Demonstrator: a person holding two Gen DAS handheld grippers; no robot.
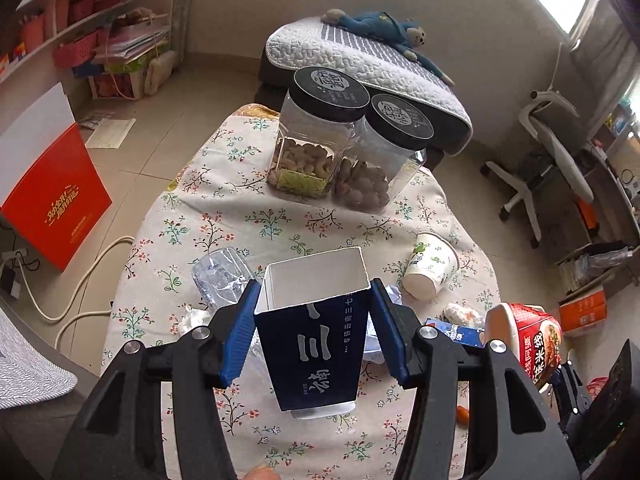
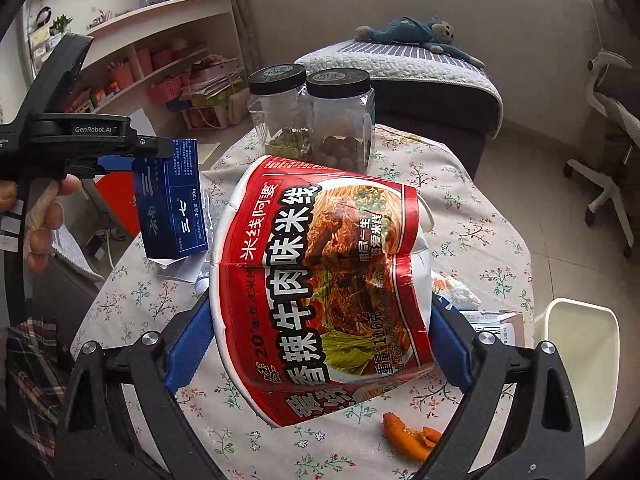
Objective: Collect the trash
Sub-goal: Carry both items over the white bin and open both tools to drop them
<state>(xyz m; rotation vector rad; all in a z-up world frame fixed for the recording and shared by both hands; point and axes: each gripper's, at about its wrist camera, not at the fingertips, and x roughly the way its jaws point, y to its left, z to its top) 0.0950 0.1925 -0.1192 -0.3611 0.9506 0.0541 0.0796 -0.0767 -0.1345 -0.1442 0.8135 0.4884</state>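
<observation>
- your left gripper grips the box, a dark blue carton with its top open; the blue pads press its two side walls, and it hangs clear above the table.
- held mouth-up like that, the box looks like it could take small scraps, though that's only a guess from its pose.
- your right gripper is closed on the bowl, a red noodle tub lying on its side between the fingers; its wall is dented where they squeeze, so the hold looks firm but the tub is soft.
- in the right view the box sits at the left, lifted, with the bowl near the centre; the two are apart, not touching.
- trash not yet collected on the cloth: a crushed bottle at the near left, a paper cup tipped over at the right, a tissue near it, and orange peel at the near edge.
- the two jars at the far end hold nuts and have lids on; they look like keepers, so leave them.
- a white bin stands off the near right side of the table, probably where the bowl belongs; it's the closer drop for your right hand.
- mind the bowl's rim: i can't tell if anything is left inside, so keep it level as you swing over.
</observation>
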